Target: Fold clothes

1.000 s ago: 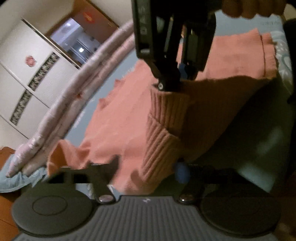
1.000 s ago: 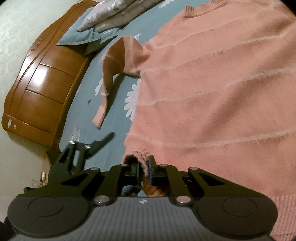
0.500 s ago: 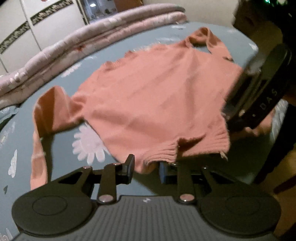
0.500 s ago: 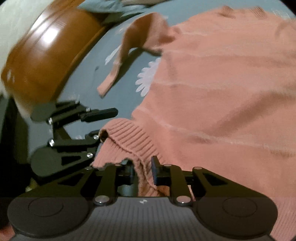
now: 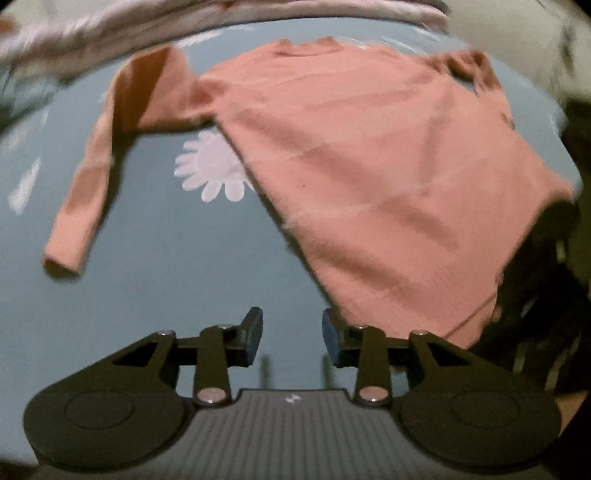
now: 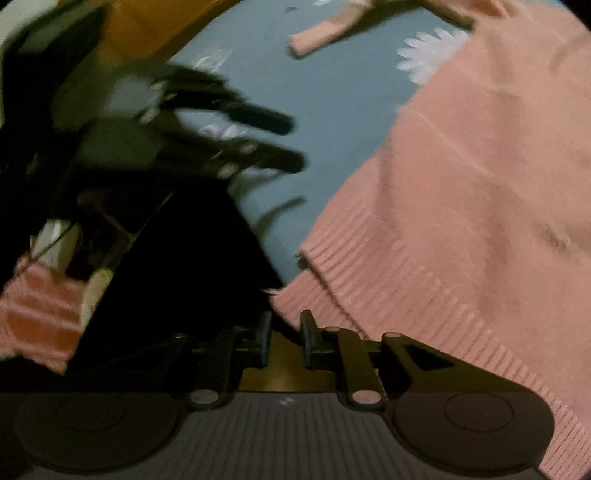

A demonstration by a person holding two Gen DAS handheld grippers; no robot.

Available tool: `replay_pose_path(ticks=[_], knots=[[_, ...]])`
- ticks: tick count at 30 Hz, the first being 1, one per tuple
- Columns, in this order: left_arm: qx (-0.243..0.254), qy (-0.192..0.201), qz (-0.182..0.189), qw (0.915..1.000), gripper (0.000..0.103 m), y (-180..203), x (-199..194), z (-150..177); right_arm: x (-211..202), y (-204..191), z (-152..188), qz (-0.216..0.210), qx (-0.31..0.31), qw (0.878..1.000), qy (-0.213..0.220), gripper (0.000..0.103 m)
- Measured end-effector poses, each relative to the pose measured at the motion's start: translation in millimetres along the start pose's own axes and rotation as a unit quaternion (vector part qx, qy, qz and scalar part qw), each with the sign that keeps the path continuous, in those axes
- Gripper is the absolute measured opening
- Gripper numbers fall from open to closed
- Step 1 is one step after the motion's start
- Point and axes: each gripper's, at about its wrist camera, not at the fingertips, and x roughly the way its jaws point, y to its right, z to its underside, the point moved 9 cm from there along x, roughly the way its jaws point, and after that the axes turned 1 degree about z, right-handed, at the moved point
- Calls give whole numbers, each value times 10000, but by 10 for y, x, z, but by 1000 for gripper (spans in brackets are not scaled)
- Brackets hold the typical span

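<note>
Half a second ago the left tool point(image 5: 291, 338) had the sweater's ribbed hem between its pads; now that hem corner is let go, the jaws are opening with nothing but blue sheet between them, and the tool hangs over the bed's near edge just left of the garment. A second ago the sweater point(image 5: 376, 147) hung bunched and lifted from both tools; now it lies spread flat on the bed point(image 5: 155, 288), neckline toward the far edge by the rolled quilt point(image 5: 258, 14), its body running down to the near edge at the right. The left sleeve point(image 5: 88, 177) trails out on the sheet toward the bed's left side, bent at the shoulder, and the right sleeve looks crumpled at the far right corner (blur makes that hard to judge).

On the right, the right tool point(image 6: 284, 341) has also given up its cloth: half a second ago a fold of hem sat between its pads, and now the gap shows only dark floor, the hem point(image 6: 406, 288) lying just beside the right pad. Its jaws are closing on nothing.

So the laying-out looks done, and the folding proper, likely the sleeves first, can start.

No brand, label or writing is legible in either view.
</note>
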Motion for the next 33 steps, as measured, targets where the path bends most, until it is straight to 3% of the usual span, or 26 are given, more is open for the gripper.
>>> replay_pose_path(ticks=[4,6,9,12,14,15,19,23,26,27,28,31,33], knots=[[-889,-193,593,9941,43,48,126,-44,-381,148,-17,180,312,9981,508,34],[-1003,-347,635,9923,43,88,236,-42,-690,337,0,468,550,9934,886,41],[-1172,-584,655,9892,42,142,388,-14,-1115,618,109,803,993,9824,1364,41],[-1295,-548,785,9869,44,260,408,-37,-1426,876,319,1064,1422,9693,1701,42],[-1171,-571,562,9899,35,319,420,-41,-1551,1001,488,1212,1662,9614,1827,42],[-1098,-585,312,9917,14,316,421,-40,-1592,1052,571,1286,1769,9575,1879,42],[-1311,-596,-422,9887,9,224,343,-35,-1809,1307,894,1686,2283,9342,2161,42],[-1298,-601,-590,9880,14,223,257,-18,-1991,1747,1242,2503,2856,8965,2281,44],[-1279,-488,-416,9897,17,276,104,-87,-2169,2063,1524,2927,3179,8707,2349,47],[-1292,-440,-422,9897,27,289,57,-122,-2242,2150,1613,2991,3281,8631,2406,50],[-1301,-382,-426,9899,38,301,10,-161,-2296,2239,1682,3048,3382,8553,2473,51],[-1157,-158,-325,9926,44,409,-71,-283,-2319,2504,1819,2914,3735,8399,2647,53],[-1051,-140,-270,9940,46,513,-24,-373,-2205,2644,1874,2513,4029,8398,2633,53]])
